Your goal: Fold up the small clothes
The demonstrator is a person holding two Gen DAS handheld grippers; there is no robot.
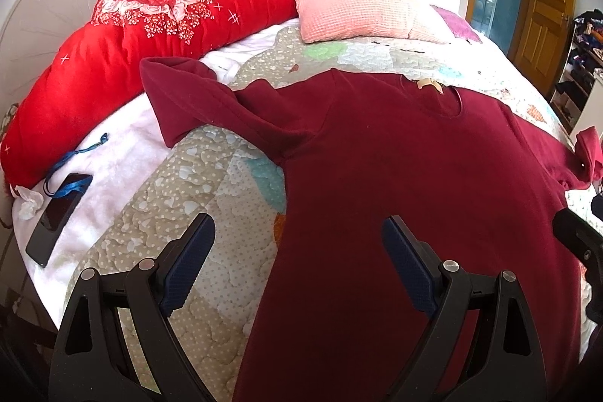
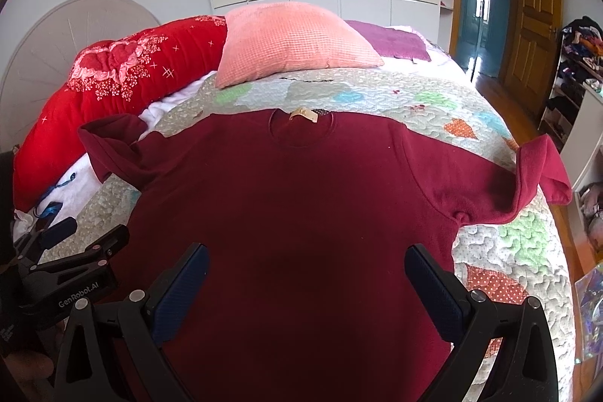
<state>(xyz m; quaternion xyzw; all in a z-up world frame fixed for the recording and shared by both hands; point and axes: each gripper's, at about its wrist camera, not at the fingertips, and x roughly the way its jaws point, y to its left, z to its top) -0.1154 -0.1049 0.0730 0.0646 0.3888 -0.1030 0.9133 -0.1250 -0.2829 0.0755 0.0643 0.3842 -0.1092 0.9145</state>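
Observation:
A dark red short-sleeved shirt (image 2: 301,206) lies flat on the quilted bed, neckline and tan label (image 2: 304,115) toward the pillows, both sleeves spread out. In the left wrist view the same shirt (image 1: 395,183) fills the right half. My left gripper (image 1: 297,232) is open above the shirt's left edge, one finger over the quilt, the other over the cloth, holding nothing. My right gripper (image 2: 307,262) is open over the shirt's lower middle, empty. The left gripper (image 2: 88,238) also shows in the right wrist view, at the far left.
A patchwork quilt (image 2: 501,243) covers the bed. A pink pillow (image 2: 290,40) and a red flowered bolster (image 1: 143,36) lie at the head. A dark phone (image 1: 60,217) with a blue lanyard rests on the white sheet at left. Shelves of clothes (image 2: 580,63) stand at right.

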